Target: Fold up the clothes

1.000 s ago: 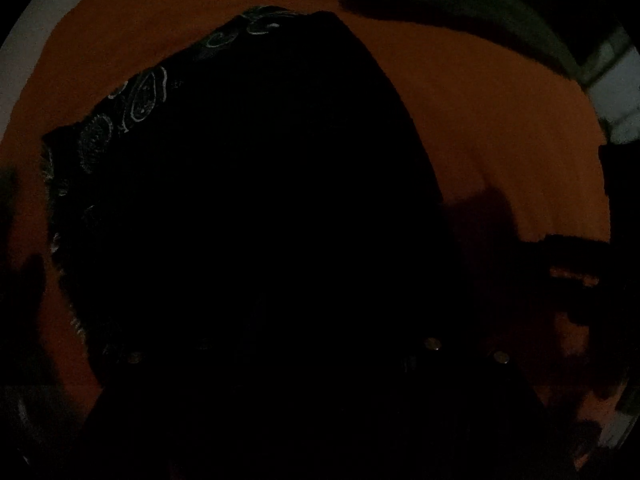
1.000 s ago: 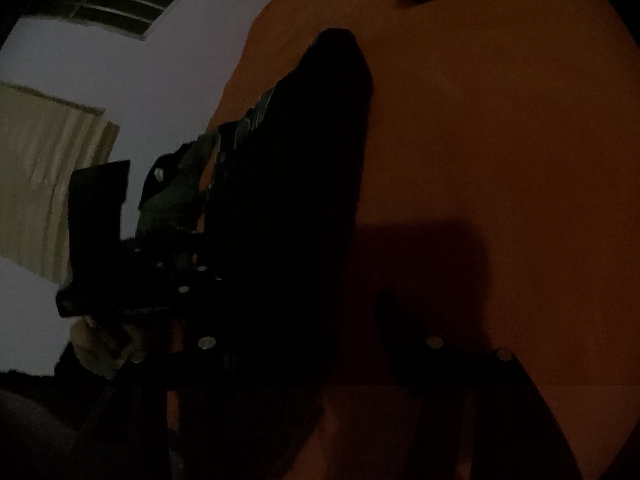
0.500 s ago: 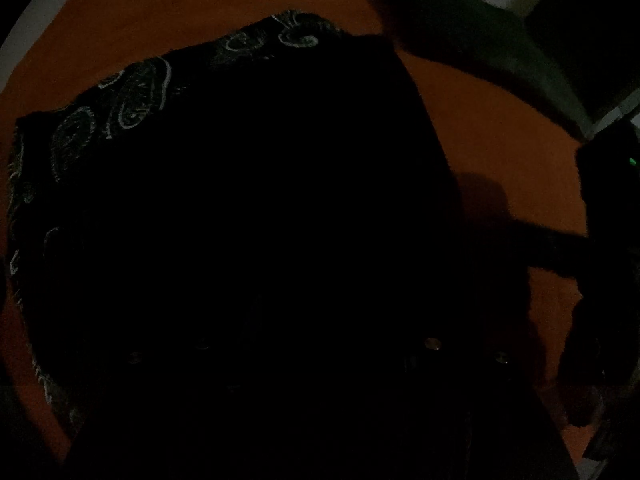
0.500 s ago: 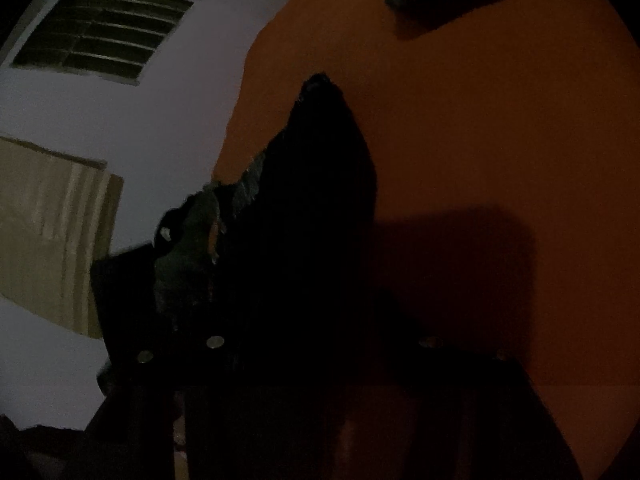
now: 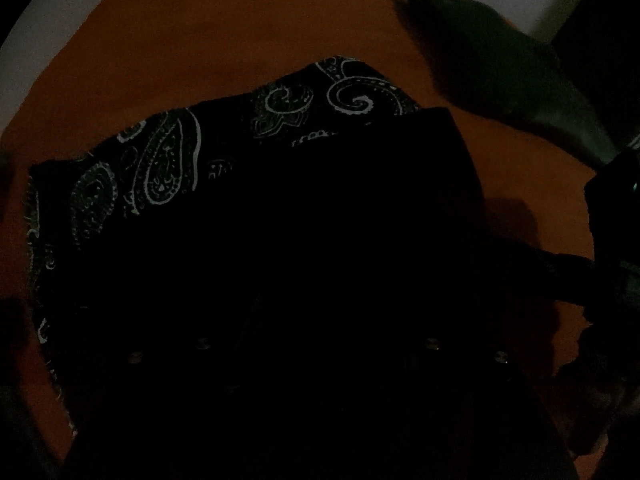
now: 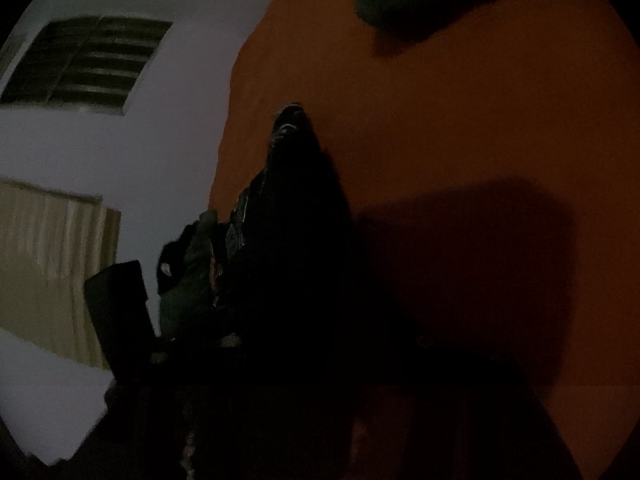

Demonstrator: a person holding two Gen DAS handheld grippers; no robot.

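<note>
A black cloth point(image 5: 168, 168) with white paisley print lies on the orange surface point(image 5: 200, 40), its plain black side folded over most of it. My left gripper point(image 5: 316, 320) points down over the cloth. Only the screws on its fingers glint in the dark, so how its jaws stand is hidden. At the cloth's right edge my right gripper point(image 5: 568, 268) shows as one dark band, its jaws closing on the cloth. In the right wrist view the cloth point(image 6: 296, 184) runs up from my right gripper point(image 6: 320, 368) as a dark ridge.
A dark grey-green garment point(image 5: 500, 60) lies at the far side of the orange surface point(image 6: 460, 120). Beyond the surface's left edge are a pale wall with a vent point(image 6: 88, 64) and a beige curtain point(image 6: 48, 260). The scene is very dim.
Both hands have slid across the surface, and the paisley edge now sits nearer the middle of the left view. The right gripper's fingers, apart a second ago, have come together.
</note>
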